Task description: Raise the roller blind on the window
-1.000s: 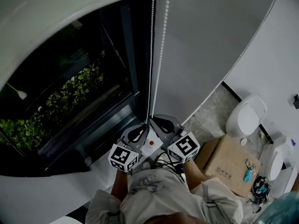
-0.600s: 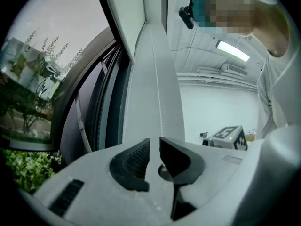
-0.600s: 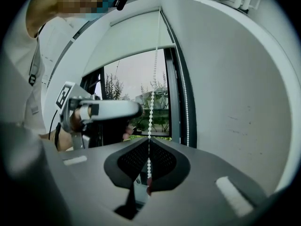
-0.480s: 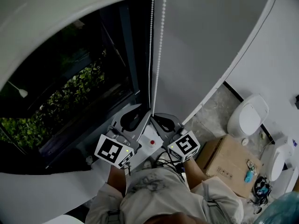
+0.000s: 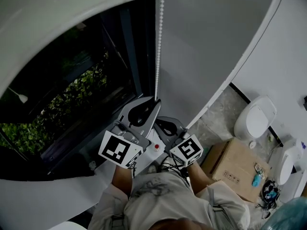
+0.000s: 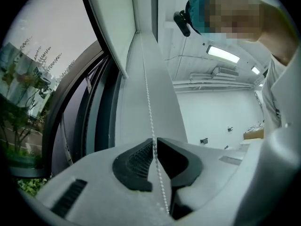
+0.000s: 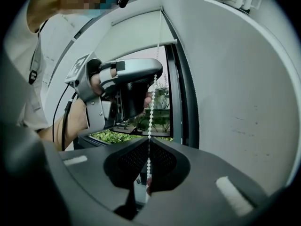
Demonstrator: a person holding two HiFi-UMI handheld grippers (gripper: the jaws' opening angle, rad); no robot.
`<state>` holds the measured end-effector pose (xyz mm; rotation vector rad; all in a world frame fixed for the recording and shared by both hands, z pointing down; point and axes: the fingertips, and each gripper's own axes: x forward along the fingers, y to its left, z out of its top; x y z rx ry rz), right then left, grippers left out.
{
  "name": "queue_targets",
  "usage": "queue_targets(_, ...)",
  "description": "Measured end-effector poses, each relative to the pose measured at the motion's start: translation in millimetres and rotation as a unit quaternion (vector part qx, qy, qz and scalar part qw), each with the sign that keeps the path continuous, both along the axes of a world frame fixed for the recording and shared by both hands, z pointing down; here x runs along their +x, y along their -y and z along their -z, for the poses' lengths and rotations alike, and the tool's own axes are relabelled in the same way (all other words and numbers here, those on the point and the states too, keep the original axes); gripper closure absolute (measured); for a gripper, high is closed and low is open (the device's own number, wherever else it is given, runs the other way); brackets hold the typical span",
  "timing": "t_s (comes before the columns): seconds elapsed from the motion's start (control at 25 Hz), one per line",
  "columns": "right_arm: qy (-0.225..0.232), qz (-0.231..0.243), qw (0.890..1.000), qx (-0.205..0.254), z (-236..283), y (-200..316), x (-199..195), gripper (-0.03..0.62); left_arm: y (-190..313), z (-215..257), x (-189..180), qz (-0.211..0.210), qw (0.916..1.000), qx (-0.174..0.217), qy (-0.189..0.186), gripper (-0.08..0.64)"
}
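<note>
My left tongs (image 5: 153,102) have risen up the chain (image 5: 159,42) and their jaws have just been closing on it. The right tongs (image 5: 159,122) stay clamped below. I judge the next pull ready.

In the head view the bead chain (image 5: 159,42) runs off the top edge, so its upper end is unseen; its lower run is covered by the left gripper (image 5: 156,101), whose jaws have just been closing with the chain between them; that gripper also covers the tips of the right gripper (image 7: 148,141); the blind (image 5: 48,18) is cut off at the top and left; print on the cardboard box (image 5: 230,166) is too small to read; the blue thing (image 5: 254,179) on it cannot be made out.
</note>
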<state>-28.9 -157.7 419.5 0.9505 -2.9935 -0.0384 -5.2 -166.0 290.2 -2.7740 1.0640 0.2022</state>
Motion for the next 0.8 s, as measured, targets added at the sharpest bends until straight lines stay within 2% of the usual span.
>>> queue_targets(0.16, -0.010, -0.012, 1.000, -0.020, -3, 3, 2, 0.580, 2, 0, 0, 0.014, 0.9999, 0.008, 0.004, 0.549)
queue_targets(0.32, -0.006, -0.006, 1.000, -0.009, -4, 4, 0, 0.580, 1, 5, 2, 0.031, 0.9993, 0.021, -0.008, 0.549)
queue_targets(0.44, -0.010, -0.002, 1.000, 0.002, -8, 4, -3, 0.580, 2, -8, -3, 0.036, 0.9993, 0.011, 0.003, 0.551)
queue_targets(0.56, -0.026, -0.006, 0.999, -0.021, -21, 5, -2, 0.580, 5, -17, -7, 0.038, 0.9993, -0.001, 0.003, 0.551)
queue_targets(0.68, -0.019, -0.004, 1.000, -0.023, -23, 5, -5, 0.580, 5, -26, -9, 0.038, 0.9992, -0.012, 0.008, 0.551)
queue_targets(0.8, -0.021, -0.002, 0.999, -0.030, -32, 4, -6, 0.580, 5, -27, -10, 0.038, 0.9992, -0.013, -0.002, 0.551)
